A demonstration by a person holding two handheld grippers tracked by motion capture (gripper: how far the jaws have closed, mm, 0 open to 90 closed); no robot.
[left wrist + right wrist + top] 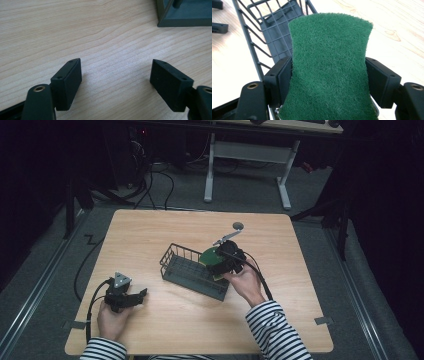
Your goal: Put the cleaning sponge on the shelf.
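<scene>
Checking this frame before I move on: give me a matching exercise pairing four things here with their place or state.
Things:
1. green sponge
2. wire basket
3. left gripper
4. right gripper

Places or states:
A. jaws open over bare wood
B. stands mid-table
C. clamped between two black jaws
D. shut on something, beside the basket's end

Pairs: 1-C, 2-B, 3-A, 4-D
</scene>
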